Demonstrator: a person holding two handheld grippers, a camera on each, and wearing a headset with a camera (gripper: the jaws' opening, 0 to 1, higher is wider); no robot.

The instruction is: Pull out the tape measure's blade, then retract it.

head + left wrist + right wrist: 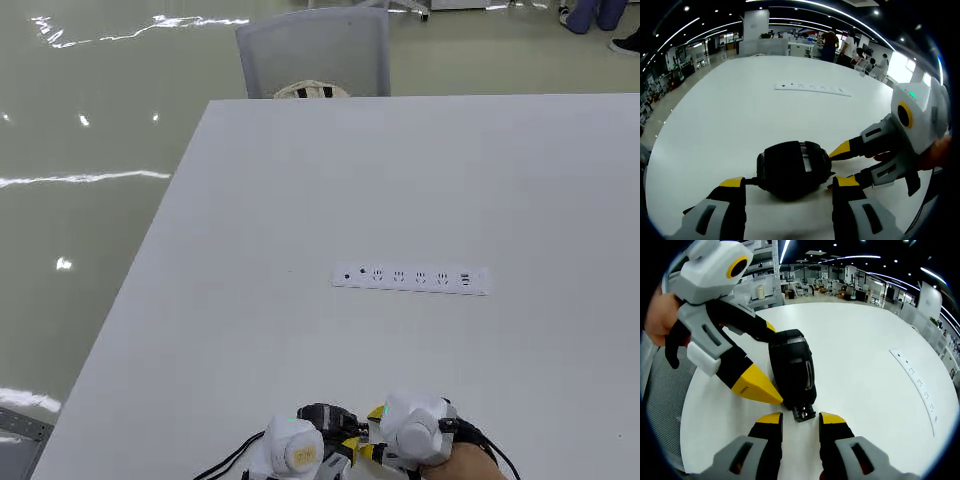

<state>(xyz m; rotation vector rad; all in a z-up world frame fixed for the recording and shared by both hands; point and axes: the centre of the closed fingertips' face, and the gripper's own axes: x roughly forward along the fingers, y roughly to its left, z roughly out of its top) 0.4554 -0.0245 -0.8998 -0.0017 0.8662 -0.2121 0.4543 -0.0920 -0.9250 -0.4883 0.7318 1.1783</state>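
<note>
A black tape measure (792, 169) lies on the white table (300, 200) at its near edge. My left gripper (788, 181) is shut on its body, one yellow-tipped finger on each side. Seen from the right gripper view, the case (792, 365) has its blade hook (803, 413) pointing at me, blade wound in. My right gripper (801, 419) stands narrowly open, the hook between its tips with a small gap on each side. In the head view the tape measure (322, 415) sits between both gripper bodies at the bottom edge.
A white power strip (410, 278) lies mid-table, well beyond the grippers. A grey chair (315, 55) stands at the far edge. The table's left edge runs diagonally, with glossy floor beyond it. People stand far off (840, 47).
</note>
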